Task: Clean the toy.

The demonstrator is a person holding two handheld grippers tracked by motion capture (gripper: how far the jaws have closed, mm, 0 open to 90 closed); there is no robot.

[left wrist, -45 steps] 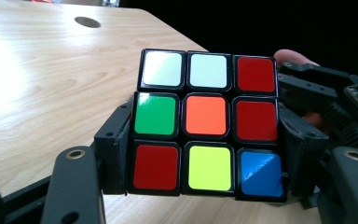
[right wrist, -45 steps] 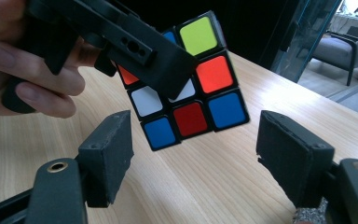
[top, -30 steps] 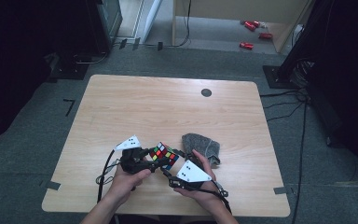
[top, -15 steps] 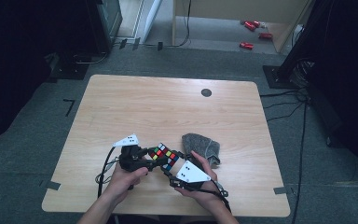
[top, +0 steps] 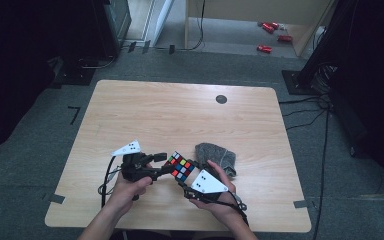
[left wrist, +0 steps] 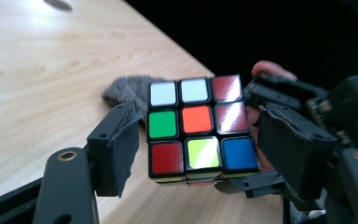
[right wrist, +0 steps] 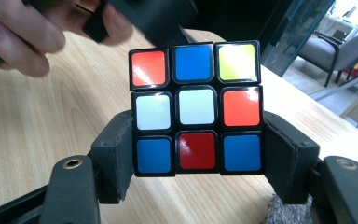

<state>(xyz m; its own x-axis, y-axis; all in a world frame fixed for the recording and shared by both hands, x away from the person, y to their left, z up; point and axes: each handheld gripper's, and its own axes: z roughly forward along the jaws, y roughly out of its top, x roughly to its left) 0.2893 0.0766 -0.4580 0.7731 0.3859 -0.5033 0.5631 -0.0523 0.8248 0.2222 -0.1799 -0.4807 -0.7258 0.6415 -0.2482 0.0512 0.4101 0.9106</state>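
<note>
A scrambled Rubik's cube is held just above the table's near part, between both hands. My right gripper comes from the right. Its jaws have just been closing, and its pads press on both sides of the cube's bottom layer. My left gripper reaches in from the left, jaws flanking the cube. A thin gap shows beside its left pad, so my left gripper stands open around the cube. My right gripper is shut on the cube.
A grey fuzzy cloth lies on the wooden table just behind the right hand. A small dark round hole sits at the far right of the tabletop. Cables trail off the near edge.
The left gripper has drifted slightly to the left. The cube and the right hand stay where they were.
</note>
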